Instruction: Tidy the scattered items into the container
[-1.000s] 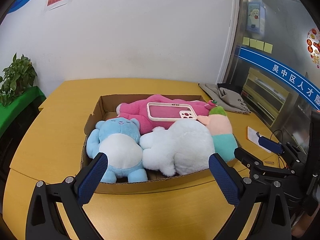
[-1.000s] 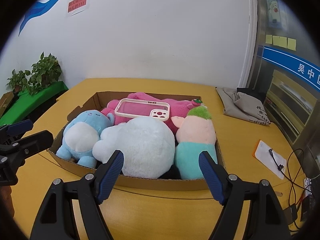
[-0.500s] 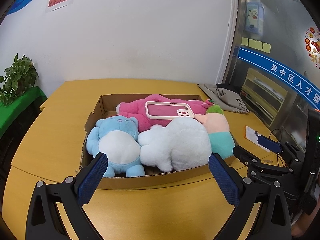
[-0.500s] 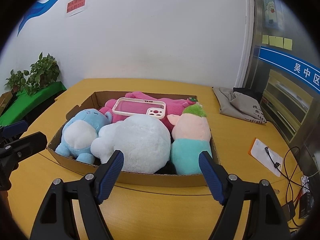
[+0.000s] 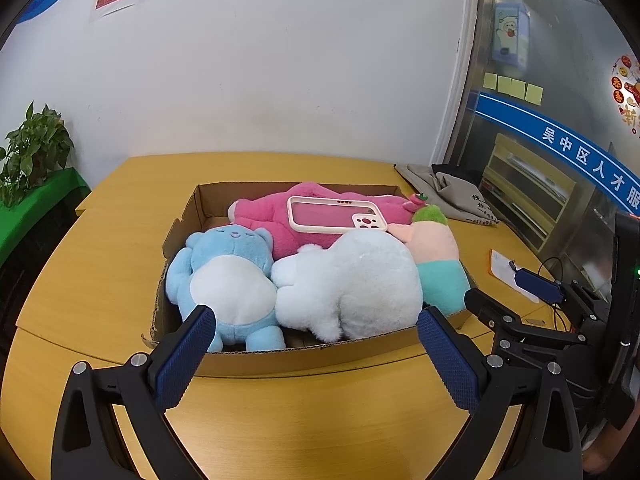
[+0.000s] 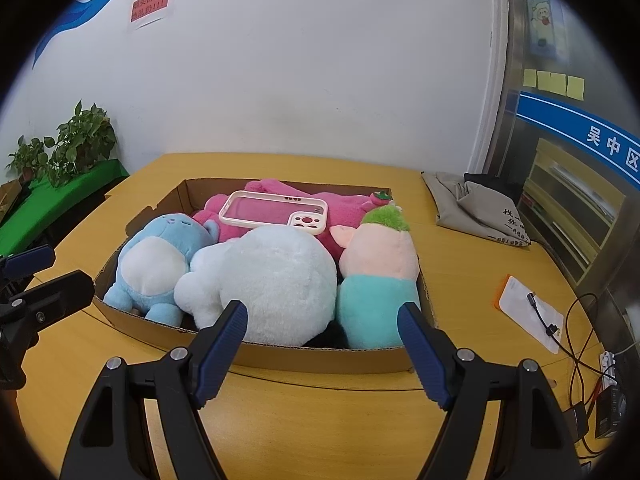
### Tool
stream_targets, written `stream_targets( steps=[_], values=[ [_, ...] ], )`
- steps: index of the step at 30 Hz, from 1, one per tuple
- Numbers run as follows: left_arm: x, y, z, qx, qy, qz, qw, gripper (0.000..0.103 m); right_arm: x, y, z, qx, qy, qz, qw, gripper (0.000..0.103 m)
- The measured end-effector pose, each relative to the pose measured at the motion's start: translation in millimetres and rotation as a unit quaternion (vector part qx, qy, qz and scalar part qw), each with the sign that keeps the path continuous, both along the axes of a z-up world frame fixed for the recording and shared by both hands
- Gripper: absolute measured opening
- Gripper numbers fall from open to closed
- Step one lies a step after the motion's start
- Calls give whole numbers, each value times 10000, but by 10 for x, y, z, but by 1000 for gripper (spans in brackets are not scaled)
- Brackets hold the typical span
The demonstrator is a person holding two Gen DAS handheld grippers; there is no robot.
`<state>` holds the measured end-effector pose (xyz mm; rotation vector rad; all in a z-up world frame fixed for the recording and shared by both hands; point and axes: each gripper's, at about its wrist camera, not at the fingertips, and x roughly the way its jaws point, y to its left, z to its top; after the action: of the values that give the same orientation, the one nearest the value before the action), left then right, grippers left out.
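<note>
A shallow cardboard box (image 5: pixel 304 360) (image 6: pixel 320 358) sits on the yellow table. In it lie a blue plush bear (image 5: pixel 228 276) (image 6: pixel 154 260), a white plush (image 5: pixel 352 284) (image 6: pixel 272 276), a pink-and-teal plush with green hair (image 5: pixel 436 252) (image 6: pixel 380 272) and a pink plush (image 5: pixel 264 216) (image 6: pixel 344 208) at the back. A cream phone case (image 5: pixel 336 220) (image 6: pixel 274 214) rests on the pink plush. My left gripper (image 5: pixel 316 352) is open and empty in front of the box. My right gripper (image 6: pixel 322 344) is open and empty, also in front of it.
A grey cloth bag (image 5: pixel 452 192) (image 6: pixel 476 210) lies at the table's back right. A paper with a cable (image 6: pixel 532 312) and a blue device (image 5: pixel 536 284) lie at the right. A potted plant (image 6: pixel 80 140) stands on a green stand at the left.
Both grippers have drawn back a little from the box, which now looks slightly smaller and farther. Nothing in the box has moved.
</note>
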<state>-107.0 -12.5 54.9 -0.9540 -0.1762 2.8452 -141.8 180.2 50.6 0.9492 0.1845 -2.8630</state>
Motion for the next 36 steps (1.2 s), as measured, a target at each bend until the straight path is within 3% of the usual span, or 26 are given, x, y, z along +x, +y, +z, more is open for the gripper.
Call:
stream_targets(
  steps=[11,27,33,36],
  values=[
    [3,47,-52,6,-70,16,10000,102,-27,26,-42,-44,-28,-61,10000,78],
    [136,185,27,-94,238,-10,9997,102,75,93,-41,-28,21,-80,10000,78],
    [157,250,-19,159,83,-180,9997,103,124,141,-29,31,36,-119,9999,78],
    [192,281,-33,39,29,-96,9999,103,145,160,-32,3,41,-137,9999,78]
  ],
)
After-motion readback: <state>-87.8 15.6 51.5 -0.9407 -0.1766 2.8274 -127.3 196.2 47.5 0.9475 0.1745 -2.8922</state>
